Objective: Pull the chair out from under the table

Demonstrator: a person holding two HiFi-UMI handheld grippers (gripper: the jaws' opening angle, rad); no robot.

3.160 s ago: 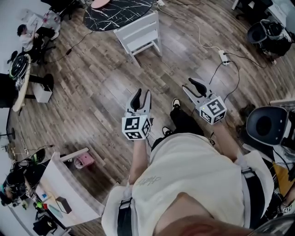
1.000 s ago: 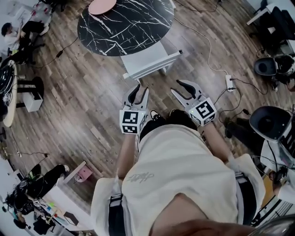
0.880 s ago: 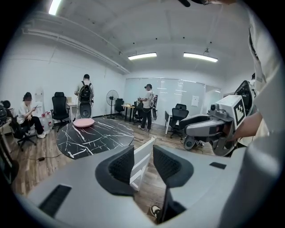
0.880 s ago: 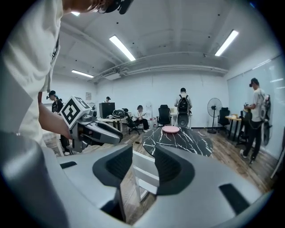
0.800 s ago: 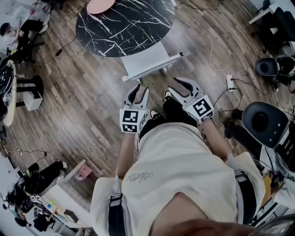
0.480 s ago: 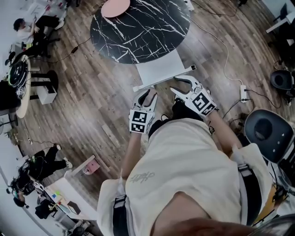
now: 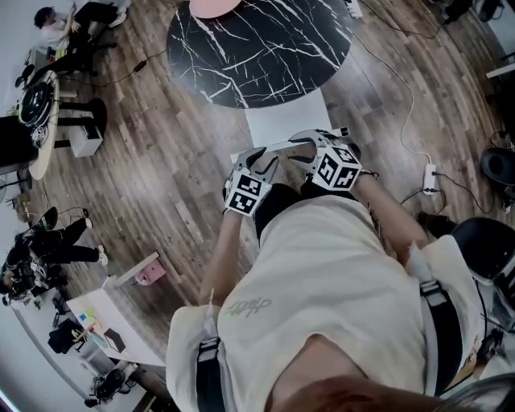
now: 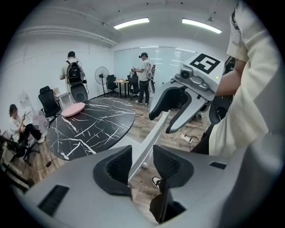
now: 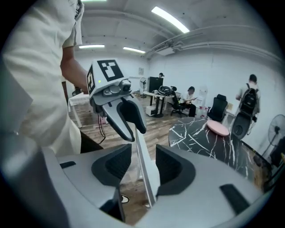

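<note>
A white chair [image 7: 287,119] stands with its seat tucked under the round black marble table [image 7: 257,44]. Its thin top rail [image 8: 151,142] runs between the pads of my left gripper [image 8: 142,162], which is open, with a gap showing beside the rail. My right gripper [image 9: 143,162] straddles the same rail [image 9: 144,178] further along, its jaws opening and clear of it on both sides. In the head view the left gripper [image 7: 264,158] and right gripper [image 7: 299,149] sit side by side on the backrest.
A pink disc [image 7: 213,6] lies on the table's far side. A power strip [image 7: 432,173] with cables lies on the wood floor to the right, near a black office chair [image 7: 487,249]. People sit and stand at desks beyond the table.
The person has walked up to the table. Both grippers came forward and down from above the floor onto the chair's top rail, and the right gripper rolled to straddle it.
</note>
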